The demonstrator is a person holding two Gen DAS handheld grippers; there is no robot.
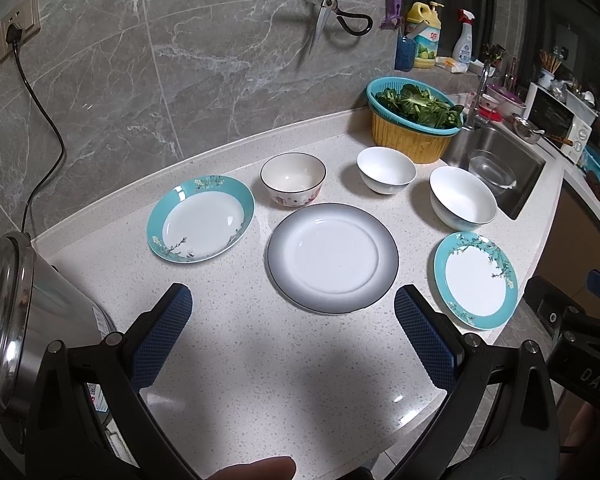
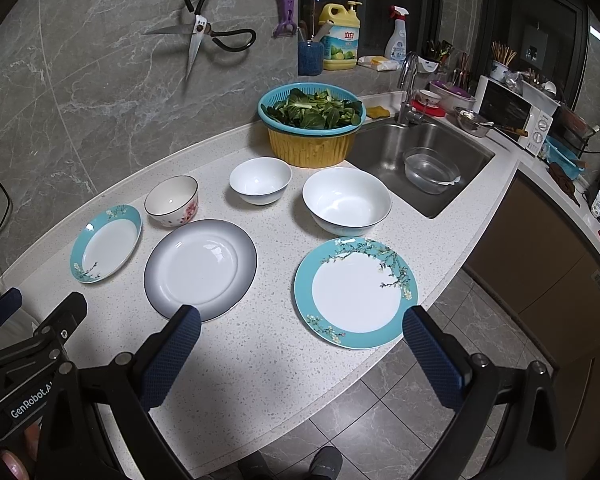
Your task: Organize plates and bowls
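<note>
Three plates and three bowls lie spread on the speckled white counter (image 1: 260, 360). A grey-rimmed plate (image 1: 333, 258) (image 2: 200, 269) sits in the middle. A deep teal-rimmed plate (image 1: 201, 218) (image 2: 106, 243) is at the left, a flat teal-rimmed plate (image 1: 476, 279) (image 2: 356, 293) at the right near the counter's edge. Behind them stand a flowered bowl (image 1: 293, 178) (image 2: 172, 200), a small white bowl (image 1: 386, 170) (image 2: 261, 180) and a large white bowl (image 1: 463, 197) (image 2: 347, 200). My left gripper (image 1: 294, 306) hangs open before the grey plate. My right gripper (image 2: 302, 330) hangs open above the flat teal plate's near rim. Both hold nothing.
A steel kettle (image 1: 16, 320) stands at the near left. A teal colander of greens (image 2: 312, 110) on a yellow basket sits behind the bowls, beside the sink (image 2: 428, 160) holding a glass bowl. Scissors (image 2: 196, 36) hang on the wall. The counter edge drops to a tiled floor (image 2: 380, 420).
</note>
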